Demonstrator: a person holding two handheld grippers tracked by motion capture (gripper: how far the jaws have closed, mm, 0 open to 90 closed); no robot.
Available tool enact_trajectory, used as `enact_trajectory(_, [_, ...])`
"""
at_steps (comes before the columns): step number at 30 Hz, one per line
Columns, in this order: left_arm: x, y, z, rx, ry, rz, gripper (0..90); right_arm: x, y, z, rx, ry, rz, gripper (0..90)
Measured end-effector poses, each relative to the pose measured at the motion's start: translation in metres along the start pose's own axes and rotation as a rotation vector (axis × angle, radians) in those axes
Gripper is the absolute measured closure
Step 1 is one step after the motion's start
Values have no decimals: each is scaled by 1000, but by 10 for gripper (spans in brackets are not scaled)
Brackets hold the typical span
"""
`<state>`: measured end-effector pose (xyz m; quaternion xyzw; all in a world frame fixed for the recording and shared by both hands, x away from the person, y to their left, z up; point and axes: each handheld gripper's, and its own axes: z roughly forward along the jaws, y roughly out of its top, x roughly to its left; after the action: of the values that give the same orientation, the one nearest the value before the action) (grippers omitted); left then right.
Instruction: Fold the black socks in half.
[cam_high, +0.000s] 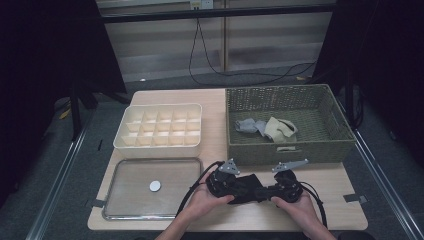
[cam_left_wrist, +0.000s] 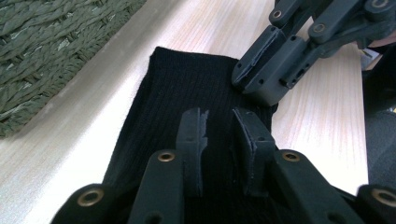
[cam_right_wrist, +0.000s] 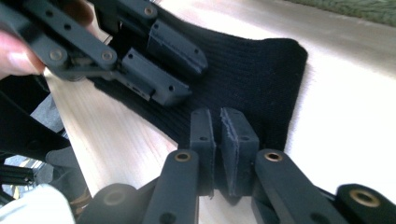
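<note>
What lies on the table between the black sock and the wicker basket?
Nothing: in the left gripper view a bare strip of table separates the black sock from the wicker basket.

dim room, table softly lit

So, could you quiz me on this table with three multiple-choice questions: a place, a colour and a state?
1. Where does the black sock lie?
A. in the basket
B. on the table, before the basket
C. on the tray

2. What colour is the basket?
A. green
B. red
C. white

3. How is the divided box?
A. empty
B. full of socks
C. lidded

Answers: 1 B, the sock lies flat on the table by the basket's front wall; 2 A, its weave is olive green; 3 A, every cell of the box shows bare.
</note>
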<state>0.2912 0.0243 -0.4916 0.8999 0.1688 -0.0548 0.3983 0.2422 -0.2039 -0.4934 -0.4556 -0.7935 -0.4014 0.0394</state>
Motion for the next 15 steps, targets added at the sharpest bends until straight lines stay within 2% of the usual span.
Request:
enact_trajectory(5, [2,-3,2,-10,2,-15,771,2,1,-7,-11,-19,-23,729])
enact_trajectory(8, [2,-3,2,-4,10,-18,780,-3,4,-15,-37,-39,-25,676])
enact_trajectory(10, [2,-4,3,-21,10,-24,784,-7,2,-16,-31,-50,-9,651])
enact_trajectory(11, [1,-4,2,-13,13,-21,784,-9,1,-14,-23,-58,-2,625])
enact_trajectory(15, [1,-5,3,-25,8,-27,784,-11,-3,-8,0,-70,-4,581])
